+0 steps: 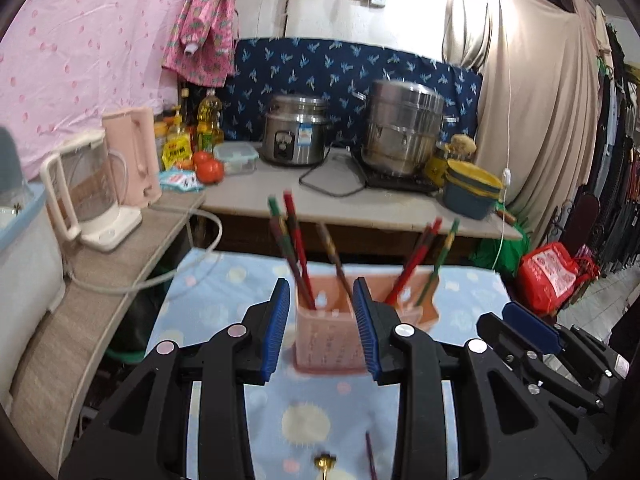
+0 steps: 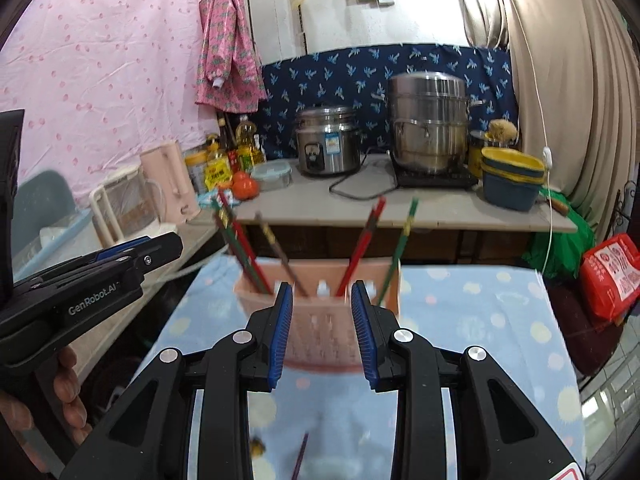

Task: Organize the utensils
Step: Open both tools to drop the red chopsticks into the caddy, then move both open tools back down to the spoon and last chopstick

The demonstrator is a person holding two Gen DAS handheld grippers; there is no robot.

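A pink plastic utensil holder (image 1: pixel 332 340) stands on the blue spotted tablecloth (image 1: pixel 224 284), with several red, green and brown chopsticks (image 1: pixel 296 240) leaning in it. My left gripper (image 1: pixel 322 328) is open and empty, its blue pads either side of the holder's near end. My right gripper (image 2: pixel 322 328) is open and empty just in front of the holder (image 2: pixel 320 320) and its chopsticks (image 2: pixel 360 240). A loose dark chopstick (image 1: pixel 371 456) and a gold-tipped utensil (image 1: pixel 325 462) lie on the cloth below the left gripper. The chopstick also shows in the right wrist view (image 2: pixel 300 456). The right gripper's body shows at right in the left view (image 1: pixel 532 328).
Behind the table is a counter (image 1: pixel 352 200) with a rice cooker (image 1: pixel 296 132), a steel pot (image 1: pixel 404 128), stacked yellow-blue bowls (image 1: pixel 472 188), tomatoes (image 1: pixel 208 168) and oil bottles (image 1: pixel 210 120). A side shelf at left holds kettles (image 1: pixel 92 192). A red bag (image 1: pixel 548 276) sits at right.
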